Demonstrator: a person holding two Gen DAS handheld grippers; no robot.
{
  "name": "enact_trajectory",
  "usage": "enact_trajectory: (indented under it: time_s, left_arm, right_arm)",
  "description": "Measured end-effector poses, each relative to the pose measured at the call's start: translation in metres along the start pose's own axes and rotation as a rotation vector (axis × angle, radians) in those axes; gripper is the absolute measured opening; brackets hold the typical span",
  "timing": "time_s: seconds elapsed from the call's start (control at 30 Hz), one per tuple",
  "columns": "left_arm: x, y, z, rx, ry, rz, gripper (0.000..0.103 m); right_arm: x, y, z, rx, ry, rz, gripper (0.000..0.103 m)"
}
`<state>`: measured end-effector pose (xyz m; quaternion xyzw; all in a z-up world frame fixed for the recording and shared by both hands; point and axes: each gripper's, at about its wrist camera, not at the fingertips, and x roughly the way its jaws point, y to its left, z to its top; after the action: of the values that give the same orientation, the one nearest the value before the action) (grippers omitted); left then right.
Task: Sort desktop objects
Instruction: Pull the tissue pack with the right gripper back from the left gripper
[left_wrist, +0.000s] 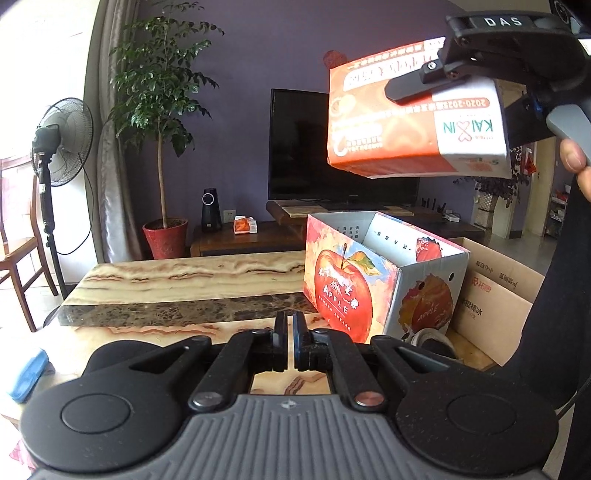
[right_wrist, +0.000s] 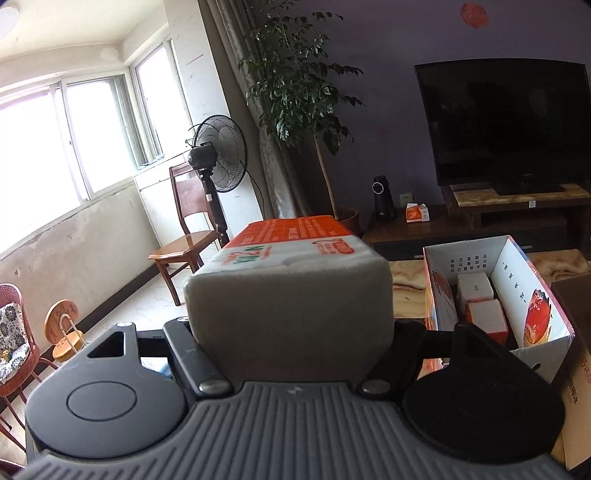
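1. Orange-and-white, a soft tissue pack (left_wrist: 417, 114) hangs in mid-air, clamped across its width by the right gripper (left_wrist: 476, 74), whose fingers are spread wide against the pack's two sides; a person's fingertips (left_wrist: 572, 157) show at the handle.
2. Seen from the right wrist, the same tissue pack (right_wrist: 291, 280) fills the space between the gripper's arms, its grey end facing the camera and its orange top pointing away toward the room.
3. The pack is held above and just behind the apple box (left_wrist: 373, 284), an open-topped carton printed with a red apple that stands on the marble table (left_wrist: 177, 284).
4. Inside the apple box (right_wrist: 517, 280), the right-wrist view shows a white carton (right_wrist: 474, 290) and an orange-and-white carton (right_wrist: 485, 319) lying side by side on the bottom.
5. The left gripper (left_wrist: 289, 325) points low over the table with its fingers drawn together, nothing between them.
6. A plain brown cardboard box (left_wrist: 495, 291) sits just beside the apple box, on its right.
7. A blue cloth (left_wrist: 27, 374) lies at the table's near left edge.
8. Behind stand a dark television (right_wrist: 506, 122), a potted tree (left_wrist: 162, 110) and a floor fan (left_wrist: 62, 144).
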<state>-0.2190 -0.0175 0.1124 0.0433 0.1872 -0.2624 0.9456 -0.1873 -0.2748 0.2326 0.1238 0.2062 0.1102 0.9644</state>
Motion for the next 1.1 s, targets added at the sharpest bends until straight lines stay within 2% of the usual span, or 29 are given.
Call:
enact_trajectory:
  time_s: [0.57,0.93,1.1]
  left_arm:
    - [0.009,0.006,0.010,0.009,0.007,0.035,0.006]
    - [0.005,0.002,0.021,-0.032,0.069,0.006,0.007]
    - [-0.003,-0.005,0.032,-0.010,0.063,0.002,0.007]
  right_arm:
    - [0.006,0.004,-0.006,-0.010,0.021,0.004,0.075]
    - [0.005,0.005,-0.009,-0.020,0.020,0.003,0.075]
    - [0.005,0.005,-0.010,-0.020,0.019,0.002,0.075]
